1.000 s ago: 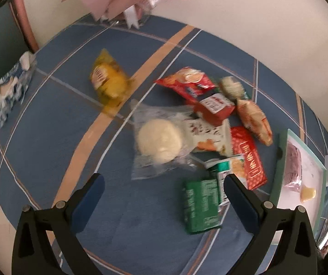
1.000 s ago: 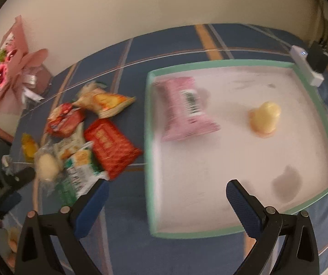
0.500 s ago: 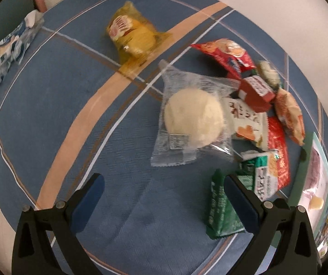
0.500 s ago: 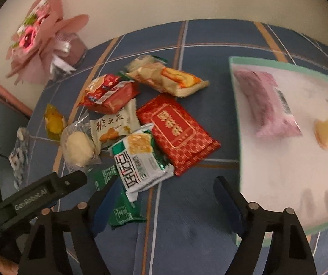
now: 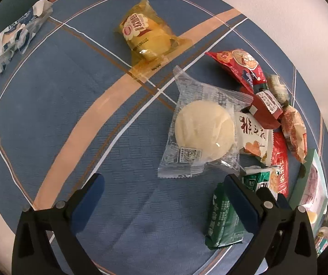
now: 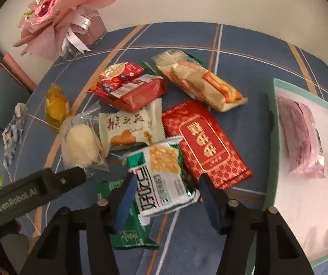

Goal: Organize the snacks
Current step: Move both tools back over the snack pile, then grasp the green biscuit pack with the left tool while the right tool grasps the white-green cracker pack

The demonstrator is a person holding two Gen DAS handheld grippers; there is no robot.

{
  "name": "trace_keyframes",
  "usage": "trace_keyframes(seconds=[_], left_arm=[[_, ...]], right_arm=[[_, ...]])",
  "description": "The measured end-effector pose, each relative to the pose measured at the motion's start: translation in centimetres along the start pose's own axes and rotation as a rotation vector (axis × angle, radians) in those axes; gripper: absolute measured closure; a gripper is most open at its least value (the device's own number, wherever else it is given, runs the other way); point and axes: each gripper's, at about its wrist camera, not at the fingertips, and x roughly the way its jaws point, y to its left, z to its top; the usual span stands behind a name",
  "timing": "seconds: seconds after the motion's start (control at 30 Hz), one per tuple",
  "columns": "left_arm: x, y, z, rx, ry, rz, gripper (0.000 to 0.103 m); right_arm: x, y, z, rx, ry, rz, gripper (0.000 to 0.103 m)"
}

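Blue cloth. Right gripper closing around the white-green packet between its jaws: light, crinkly, slippery; pinch mid-body. Left gripper released.

both cameras ride on handheld grippers and look steeply down, close over the blue striped tablecloth. both views share the snack pile, including the clear-wrapped pale round bun; the right wrist view also shows the left gripper.

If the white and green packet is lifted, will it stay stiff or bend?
The white and green packet is likely light and floppy: its film looks thin and crinkled. It may slip, since the wrapper looks glossy. Its far end could sag, as it overlaps the green packet.
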Motion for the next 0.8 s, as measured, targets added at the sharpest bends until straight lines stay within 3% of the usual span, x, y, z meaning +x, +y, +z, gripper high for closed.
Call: trace_keyframes(seconds=[0.33,0.57,0.8], left_arm=[[-0.5,1.3,-0.3,-0.007,0.012,-0.025,0.0],[-0.6,0.9,-0.9,-0.011,0.026,-0.032,0.0],[-0.2,0.0,-1.5,0.011,0.048,-0.078,0.0]], right_arm=[[0.9,1.3,-0.2,-0.052,0.053,0.03,0.046],[1.5,1.8,-0.3,-0.077,0.049,-0.006,0.046],[1.4,0.9,-1.5,-0.023,0.06,0.007,0.05]])
